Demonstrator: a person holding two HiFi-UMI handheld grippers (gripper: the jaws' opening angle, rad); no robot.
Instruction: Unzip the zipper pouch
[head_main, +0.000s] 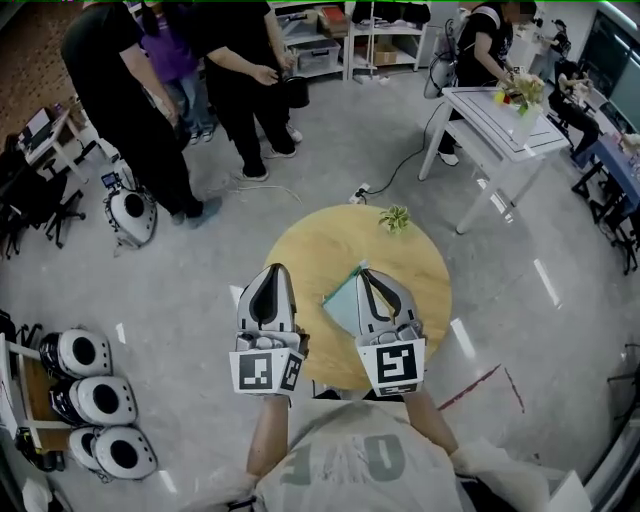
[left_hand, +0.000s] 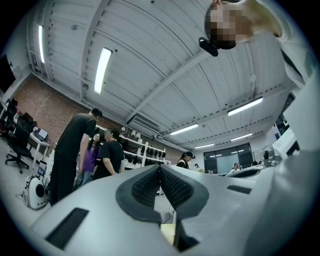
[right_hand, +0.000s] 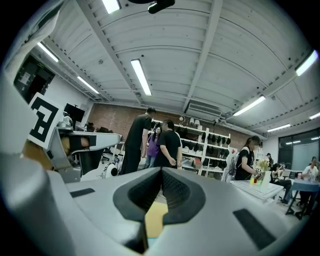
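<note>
Clenched and empty, left gripper and right gripper hang over the round table by the teal zipper pouch; descending still closed, they would likely shove it aside.

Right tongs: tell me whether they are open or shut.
Shut. In the right gripper view the right tongs have their two ribbed pads meeting at the tips, with nothing held between them.
</note>
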